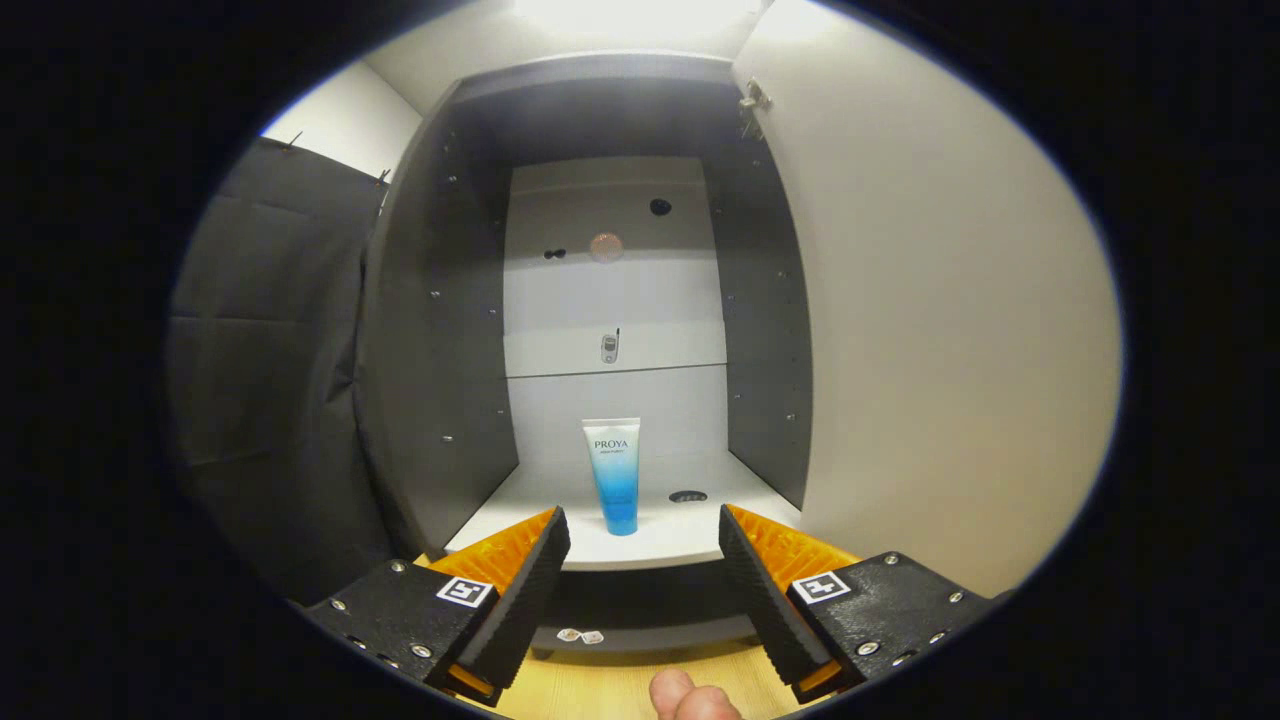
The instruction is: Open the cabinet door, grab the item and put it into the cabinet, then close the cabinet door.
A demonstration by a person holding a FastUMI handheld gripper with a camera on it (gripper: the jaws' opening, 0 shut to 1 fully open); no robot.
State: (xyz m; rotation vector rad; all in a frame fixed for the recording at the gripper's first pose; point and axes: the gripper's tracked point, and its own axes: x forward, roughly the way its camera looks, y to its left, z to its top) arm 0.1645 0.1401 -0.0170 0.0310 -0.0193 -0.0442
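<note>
Cabinet [610, 110] stands open straight ahead: dark grey side walls with rows of small peg holes, pale back panel, strong light at the top. Cabinet door [930, 330] is swung wide on the right, pale inner face toward the camera, metal hinge [754, 102] at its top corner.

White shelf [520, 520] forms the cabinet floor. The tube [614, 474], white at the top fading to blue, stands upright on its cap near the shelf's front edge, roughly centred. A small dark round hole [688, 496] sits in the shelf just right of the tube, apart from it. Higher on the back panel: a small metal fitting [609, 347], a round pinkish patch [606, 247] and a couple of dark holes.

Claw [644, 535] is apart, fingers spread wide, nothing between them. The tube is just beyond the fingertips, on the line between them, not touched.

Below the shelf edge a wood-tone tabletop [620, 685] runs toward the camera, with two small pale bits lying at the cabinet's base. A fingertip [690, 697] shows nearest the camera, between the claw's bases.

Black cloth wall [270, 400] hangs left of the cabinet; white wall above it.
</note>
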